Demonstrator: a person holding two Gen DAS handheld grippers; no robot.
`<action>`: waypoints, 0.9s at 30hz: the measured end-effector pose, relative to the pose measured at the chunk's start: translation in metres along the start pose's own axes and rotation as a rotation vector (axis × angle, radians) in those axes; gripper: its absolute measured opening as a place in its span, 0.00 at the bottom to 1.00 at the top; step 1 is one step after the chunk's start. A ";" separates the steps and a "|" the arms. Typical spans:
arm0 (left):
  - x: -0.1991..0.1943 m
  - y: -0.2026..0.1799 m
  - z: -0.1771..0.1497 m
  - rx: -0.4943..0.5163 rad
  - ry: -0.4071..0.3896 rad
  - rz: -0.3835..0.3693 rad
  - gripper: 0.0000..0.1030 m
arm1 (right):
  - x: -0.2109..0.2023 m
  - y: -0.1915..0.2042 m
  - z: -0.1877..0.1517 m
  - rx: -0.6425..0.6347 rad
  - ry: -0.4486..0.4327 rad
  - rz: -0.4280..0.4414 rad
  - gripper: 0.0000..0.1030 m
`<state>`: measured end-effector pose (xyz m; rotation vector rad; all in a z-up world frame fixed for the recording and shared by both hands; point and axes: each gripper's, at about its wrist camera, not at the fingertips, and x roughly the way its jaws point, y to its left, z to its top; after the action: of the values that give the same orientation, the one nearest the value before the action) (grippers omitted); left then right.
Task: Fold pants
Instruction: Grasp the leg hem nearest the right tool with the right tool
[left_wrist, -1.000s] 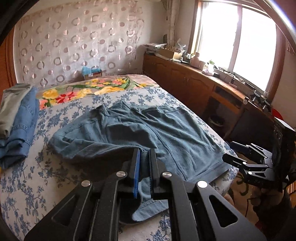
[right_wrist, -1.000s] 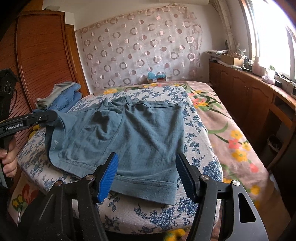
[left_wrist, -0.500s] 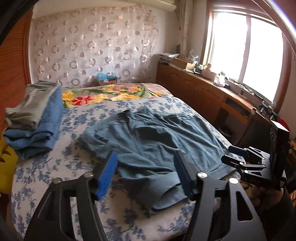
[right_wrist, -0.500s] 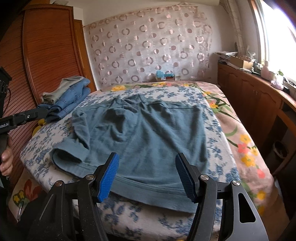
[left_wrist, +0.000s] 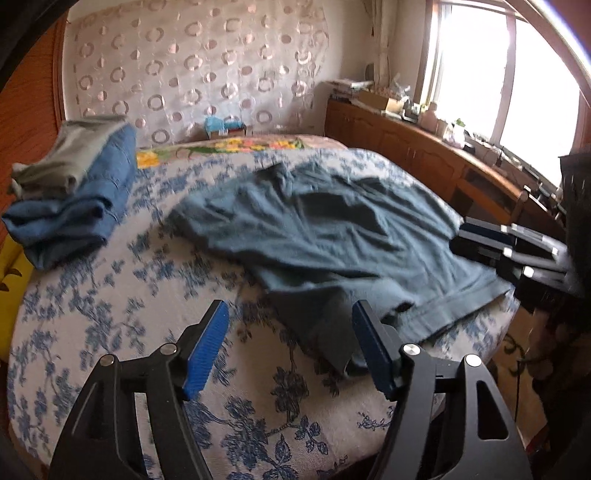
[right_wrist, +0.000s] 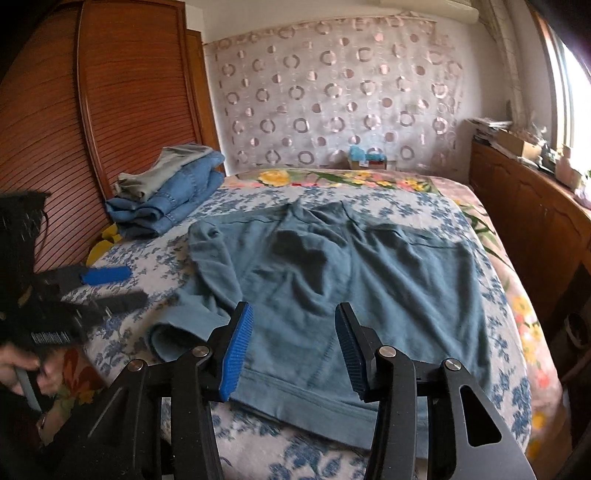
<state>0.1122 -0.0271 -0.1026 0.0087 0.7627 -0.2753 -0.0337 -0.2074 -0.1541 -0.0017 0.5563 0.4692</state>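
Both grippers empty: left gripper jaws apart, right gripper jaws apart, just been narrowing, above the pants hem. Risk: pinching one layer, bunching cloth.

Folded clothes pile (denim underneath) — floral bedspread, wooden cabinets.

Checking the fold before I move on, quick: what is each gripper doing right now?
Left gripper: open, holding nothing.
Right gripper: open over the pants, jaws just been closing.
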 end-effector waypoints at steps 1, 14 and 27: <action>0.002 -0.001 -0.002 0.001 0.006 0.000 0.68 | 0.002 0.001 0.001 -0.004 0.001 0.003 0.47; 0.010 0.011 -0.023 -0.036 0.055 -0.008 0.70 | 0.041 0.014 0.000 -0.031 0.107 0.073 0.42; 0.010 0.015 -0.026 -0.046 0.056 -0.012 0.71 | 0.070 0.026 0.001 -0.069 0.187 0.101 0.19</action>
<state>0.1047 -0.0126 -0.1293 -0.0319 0.8249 -0.2696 0.0078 -0.1537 -0.1858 -0.0848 0.7253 0.5903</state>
